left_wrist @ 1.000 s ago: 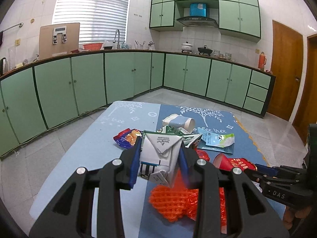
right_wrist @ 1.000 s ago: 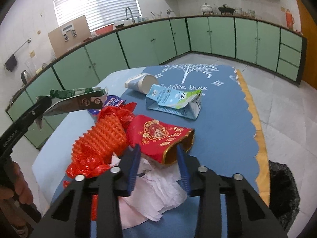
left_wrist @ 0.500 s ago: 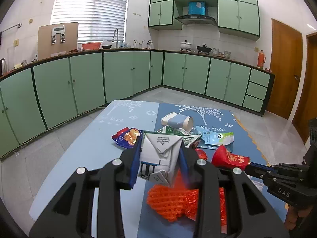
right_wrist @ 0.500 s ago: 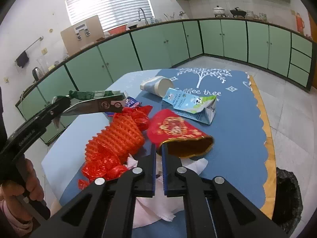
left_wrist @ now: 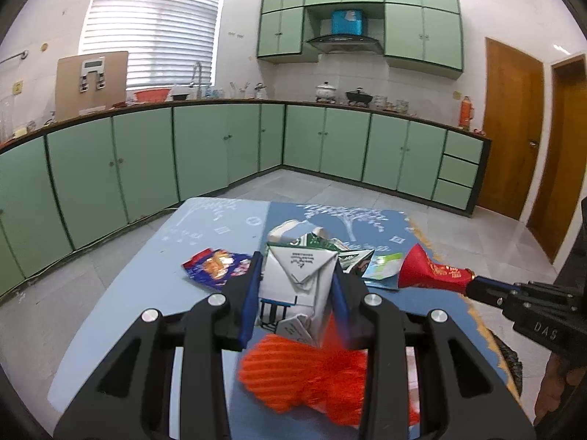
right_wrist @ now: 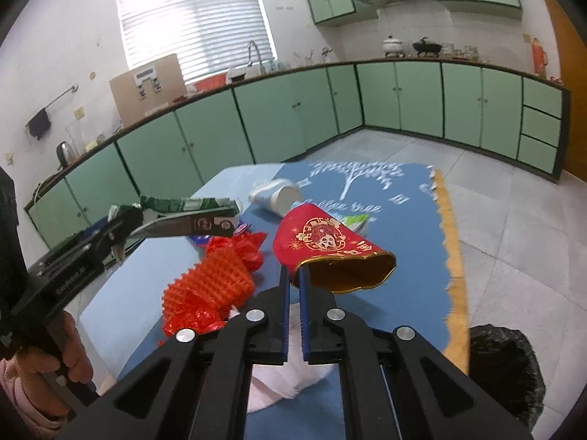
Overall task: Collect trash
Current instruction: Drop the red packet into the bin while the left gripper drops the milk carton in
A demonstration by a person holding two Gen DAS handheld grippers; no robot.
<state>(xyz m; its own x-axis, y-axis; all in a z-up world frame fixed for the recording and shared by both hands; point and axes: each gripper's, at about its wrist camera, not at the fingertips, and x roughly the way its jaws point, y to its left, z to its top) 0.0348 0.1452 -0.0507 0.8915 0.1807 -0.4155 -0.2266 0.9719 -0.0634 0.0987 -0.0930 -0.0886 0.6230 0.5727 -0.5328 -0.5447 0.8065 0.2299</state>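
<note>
Blue cloth covers the table (right_wrist: 411, 220), and a black trash bag (right_wrist: 510, 370) sits beside it. Your left gripper (left_wrist: 297, 293) squeezes a white milk carton (left_wrist: 297, 286) above the orange net (left_wrist: 304, 377). Your right gripper (right_wrist: 293, 286) pinches the red paper cup (right_wrist: 330, 249), lifted off the cloth.

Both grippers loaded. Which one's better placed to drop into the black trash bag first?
Right, probably. The right gripper pinches the red paper cup, and the black trash bag sits at the table's right edge, just below it. The left gripper, clamping the milk carton, hangs farther left, over the table.
</note>
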